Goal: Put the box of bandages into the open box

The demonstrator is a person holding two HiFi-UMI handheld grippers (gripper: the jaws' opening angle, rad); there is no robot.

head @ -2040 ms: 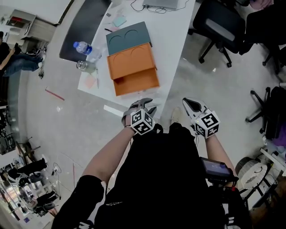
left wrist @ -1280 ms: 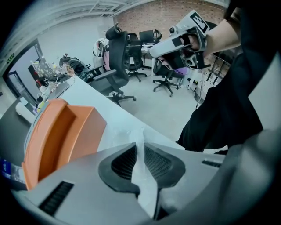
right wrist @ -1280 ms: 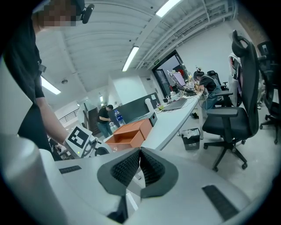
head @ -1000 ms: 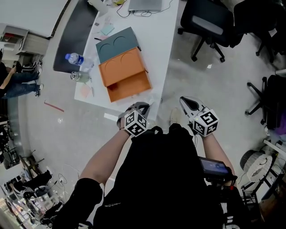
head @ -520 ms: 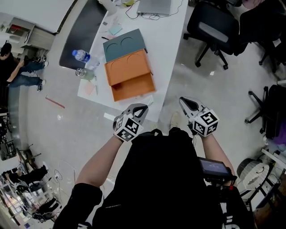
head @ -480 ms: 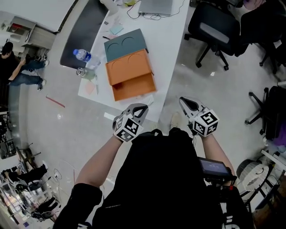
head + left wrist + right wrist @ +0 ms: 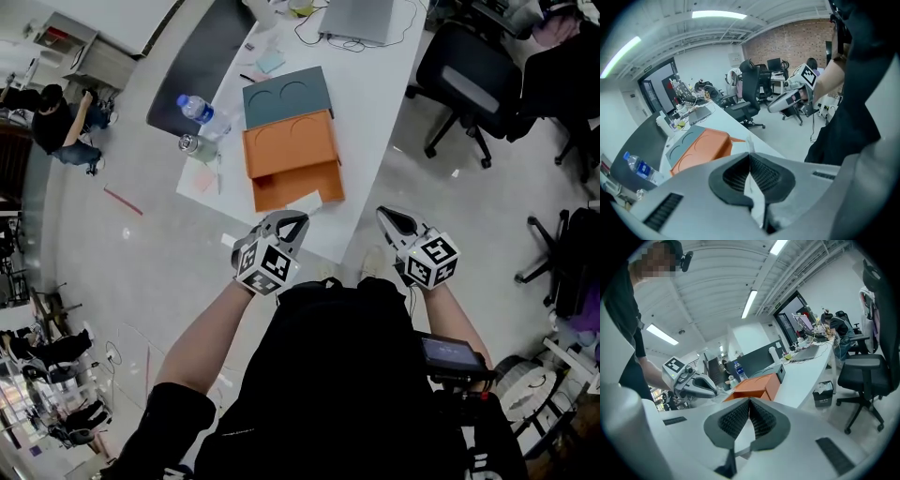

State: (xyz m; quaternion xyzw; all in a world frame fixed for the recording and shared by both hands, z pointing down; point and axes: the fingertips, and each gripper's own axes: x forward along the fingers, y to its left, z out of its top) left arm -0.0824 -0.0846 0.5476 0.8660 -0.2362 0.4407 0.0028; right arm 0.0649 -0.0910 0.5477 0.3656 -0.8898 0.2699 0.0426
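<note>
The open orange box (image 7: 291, 155) lies on the white table (image 7: 370, 112), with its grey-green lid (image 7: 286, 97) behind it. A small pale box (image 7: 302, 202) rests just in front of the orange box, near the table's front edge. My left gripper (image 7: 297, 217) is shut, and its tips point at that pale box; I cannot tell whether they touch it. In the left gripper view a thin pale sliver (image 7: 749, 142) stands right above the closed tips (image 7: 750, 157). My right gripper (image 7: 382, 212) is shut and empty, off the table's right side.
A water bottle (image 7: 199, 110) and a small jar (image 7: 188, 142) stand at the table's left edge. A laptop (image 7: 361, 19) with cables sits at the far end. Office chairs (image 7: 469, 75) stand on the floor to the right. A person (image 7: 61, 127) is far left.
The table and orange box have come nearer in the head view. My left gripper has swung slightly left and now points at the table's front edge. The right gripper has hardly moved.
</note>
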